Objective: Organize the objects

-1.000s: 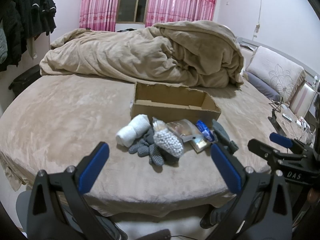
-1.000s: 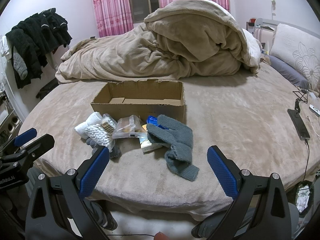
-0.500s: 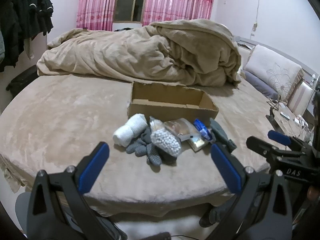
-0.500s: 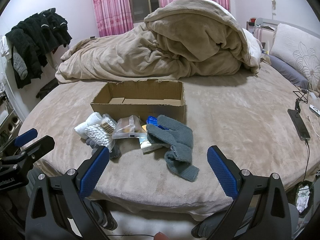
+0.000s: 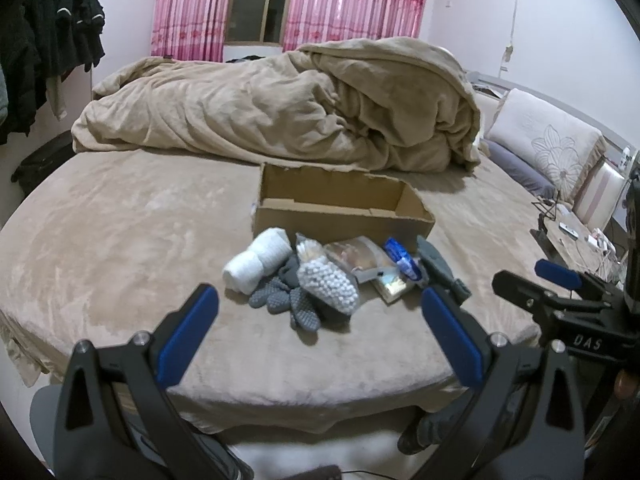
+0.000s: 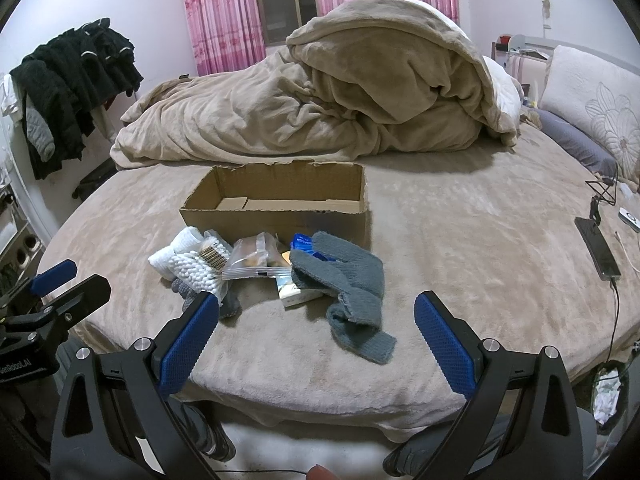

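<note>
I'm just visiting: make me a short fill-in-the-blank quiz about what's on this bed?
1. The cardboard box holds ____ items.
2. The grey glove lies nearest the ____ gripper.
3. Both the left gripper and its partner have jaws that are ____.
4. The curtains are ____.

Answers: no; right; open; pink

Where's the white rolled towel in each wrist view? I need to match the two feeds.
Left wrist: white rolled towel sits left of centre, at the pile's left end, before the cardboard box.
Right wrist: white rolled towel is centre-left, again at the pile's left end.
Shared landmark: the cardboard box.
</note>
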